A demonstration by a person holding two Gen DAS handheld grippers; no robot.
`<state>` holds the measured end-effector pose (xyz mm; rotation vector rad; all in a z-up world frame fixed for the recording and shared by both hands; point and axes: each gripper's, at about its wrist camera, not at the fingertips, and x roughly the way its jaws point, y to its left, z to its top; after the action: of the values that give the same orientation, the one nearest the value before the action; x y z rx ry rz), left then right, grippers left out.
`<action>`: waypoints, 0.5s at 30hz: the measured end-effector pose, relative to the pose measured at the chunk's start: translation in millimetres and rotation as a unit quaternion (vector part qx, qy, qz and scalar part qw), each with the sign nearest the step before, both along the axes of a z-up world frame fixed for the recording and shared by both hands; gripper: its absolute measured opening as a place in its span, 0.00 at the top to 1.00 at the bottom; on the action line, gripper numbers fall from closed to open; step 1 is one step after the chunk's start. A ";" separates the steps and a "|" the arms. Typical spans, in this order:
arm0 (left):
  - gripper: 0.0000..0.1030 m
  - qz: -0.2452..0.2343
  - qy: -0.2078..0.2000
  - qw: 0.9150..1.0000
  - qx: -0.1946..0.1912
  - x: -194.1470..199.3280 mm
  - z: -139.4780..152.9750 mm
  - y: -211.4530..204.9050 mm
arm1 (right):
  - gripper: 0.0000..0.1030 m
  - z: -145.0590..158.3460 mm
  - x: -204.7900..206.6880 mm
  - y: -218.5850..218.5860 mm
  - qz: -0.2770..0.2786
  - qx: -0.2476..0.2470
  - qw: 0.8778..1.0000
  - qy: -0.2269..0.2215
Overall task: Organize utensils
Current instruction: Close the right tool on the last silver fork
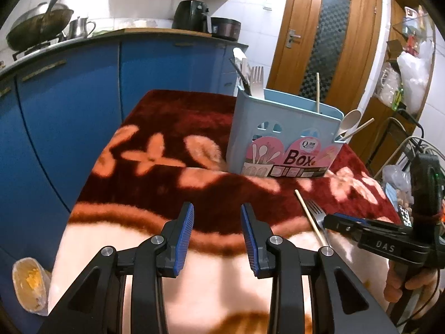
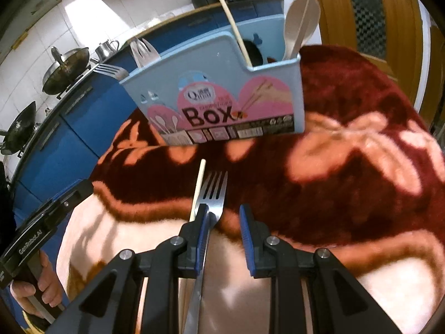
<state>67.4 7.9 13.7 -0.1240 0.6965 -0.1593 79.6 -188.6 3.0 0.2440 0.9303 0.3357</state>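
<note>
A light blue utensil box (image 1: pixel 281 136) labelled "Box" stands on the red flowered blanket (image 1: pixel 172 150). It holds forks, a pale spoon (image 1: pixel 350 121) and chopsticks. A metal fork (image 2: pixel 212 194) and a wooden chopstick (image 2: pixel 198 186) lie side by side on the blanket in front of the box (image 2: pixel 222 89). My right gripper (image 2: pixel 224 217) is open; the fork's handle runs between its fingers, against the left pad (image 2: pixel 204 222). My left gripper (image 1: pixel 217 217) is open and empty, over the blanket left of the fork (image 1: pixel 315 210).
Blue cabinets (image 1: pixel 69 89) with woks (image 1: pixel 39 25) and a kettle line the left. A wooden door (image 1: pixel 328 36) stands behind the box. Shelves with bags (image 1: pixel 411 78) and cables are at the right. A bag of food (image 1: pixel 29 284) lies at the lower left.
</note>
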 end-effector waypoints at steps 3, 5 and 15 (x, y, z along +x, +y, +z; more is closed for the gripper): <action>0.65 0.000 0.002 1.000 -0.003 0.4 -1.8 1.0 | 0.75 -1.0 4.2 -0.2 0.001 0.012 1.000 0.006; 0.65 0.000 0.003 1.000 -0.007 1.1 -2.6 1.0 | 0.74 -2.2 7.5 -0.1 0.004 0.024 1.000 0.013; 0.66 -0.004 0.006 1.000 -0.015 1.4 -3.7 -1.3 | 0.92 -4.7 20.9 -8.1 0.010 0.090 0.995 0.033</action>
<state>68.8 6.6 10.1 -0.1508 0.7074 -0.1765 100.5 -196.7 -1.7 0.4133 0.9700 0.4330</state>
